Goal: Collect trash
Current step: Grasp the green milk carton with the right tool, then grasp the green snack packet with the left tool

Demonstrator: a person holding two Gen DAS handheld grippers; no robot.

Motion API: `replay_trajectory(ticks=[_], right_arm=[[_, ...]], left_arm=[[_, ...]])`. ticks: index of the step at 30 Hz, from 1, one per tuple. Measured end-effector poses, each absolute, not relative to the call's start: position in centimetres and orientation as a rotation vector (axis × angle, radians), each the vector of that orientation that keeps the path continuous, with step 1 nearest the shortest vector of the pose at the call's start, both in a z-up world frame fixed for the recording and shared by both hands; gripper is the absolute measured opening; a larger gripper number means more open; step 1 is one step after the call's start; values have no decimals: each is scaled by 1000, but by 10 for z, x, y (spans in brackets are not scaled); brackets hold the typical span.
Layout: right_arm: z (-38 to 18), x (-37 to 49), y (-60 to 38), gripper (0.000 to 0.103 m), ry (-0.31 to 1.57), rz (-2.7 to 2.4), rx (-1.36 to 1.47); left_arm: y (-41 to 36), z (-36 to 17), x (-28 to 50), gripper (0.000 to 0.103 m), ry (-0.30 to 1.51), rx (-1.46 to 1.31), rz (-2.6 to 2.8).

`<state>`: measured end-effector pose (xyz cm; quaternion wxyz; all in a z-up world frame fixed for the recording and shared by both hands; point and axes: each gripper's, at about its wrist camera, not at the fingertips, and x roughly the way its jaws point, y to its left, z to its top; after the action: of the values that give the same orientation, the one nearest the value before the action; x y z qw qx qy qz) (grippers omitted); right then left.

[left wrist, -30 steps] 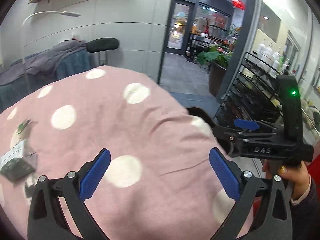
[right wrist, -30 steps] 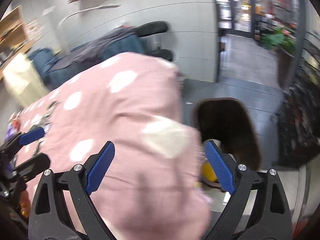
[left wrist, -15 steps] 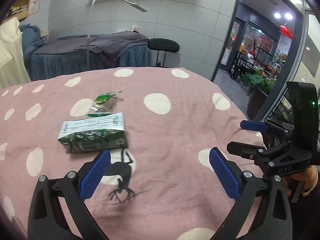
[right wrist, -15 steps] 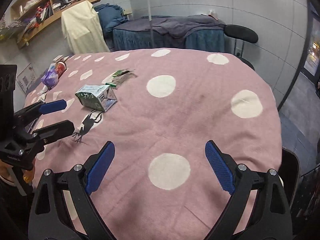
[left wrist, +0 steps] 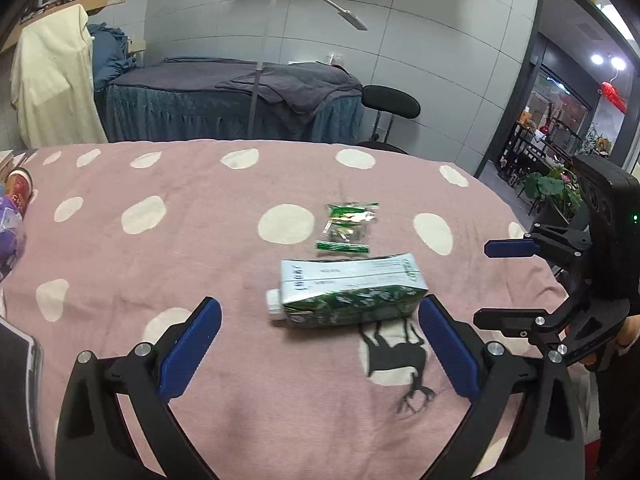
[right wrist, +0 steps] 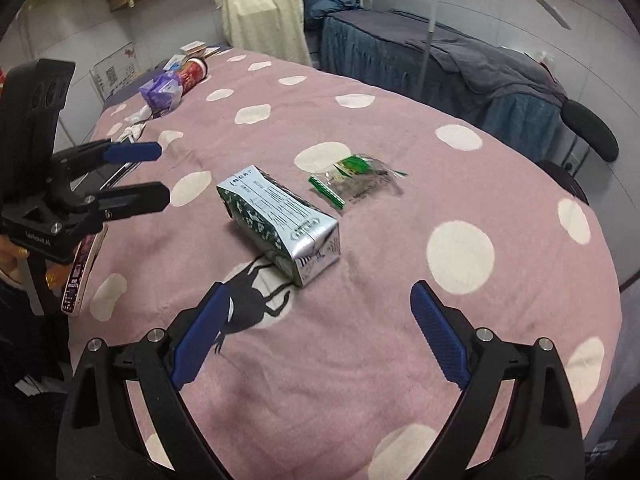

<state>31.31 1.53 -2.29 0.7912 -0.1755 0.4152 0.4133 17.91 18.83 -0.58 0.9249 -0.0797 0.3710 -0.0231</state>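
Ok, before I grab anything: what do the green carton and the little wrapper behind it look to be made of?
The carton looks like coated paperboard: printed faces, sharp folded edges, a silvery foil-like sheen on its end, and a white plastic cap. The wrapper looks like thin crinkly plastic film, partly clear, with glossy green print, lying flat on the pink cloth. Both seem light; whether the carton is empty is not visible.

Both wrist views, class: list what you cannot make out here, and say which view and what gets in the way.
- Carton print: too small to read, both views.
- Wrapper contents: crumpled, too small, left view.
- Phone: partly behind the left gripper, right view.
- Purple bag and red can: cut by the left view's edge.
- A bin: in neither view.
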Motion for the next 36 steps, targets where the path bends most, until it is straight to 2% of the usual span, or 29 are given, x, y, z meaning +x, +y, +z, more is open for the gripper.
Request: replay_trajectory(ticks=[12, 13, 17, 18, 23, 30, 36], right_arm=[[-45, 330, 137, 91, 905, 1147, -764], [-51, 333, 143, 88, 917, 1151, -789], [-77, 344, 159, 67, 982, 1168, -857], [-83, 346, 161, 66, 996, 1168, -864], [-85, 352, 150, 53, 1042, 1204, -785], [-55, 354, 91, 52, 1003, 1182, -516], [-32, 341, 30, 52, 940, 1088, -415]], left_arm=[[252, -14, 187, 97, 824, -124, -13], [255, -14, 189, 97, 828, -132, -22], [262, -17, 198, 97, 847, -142, -29], [263, -18, 201, 97, 856, -145, -27], [265, -25, 212, 97, 878, -151, -35], [245, -33, 235, 97, 902, -162, -108], [203, -40, 267, 94, 922, -123, -218]])
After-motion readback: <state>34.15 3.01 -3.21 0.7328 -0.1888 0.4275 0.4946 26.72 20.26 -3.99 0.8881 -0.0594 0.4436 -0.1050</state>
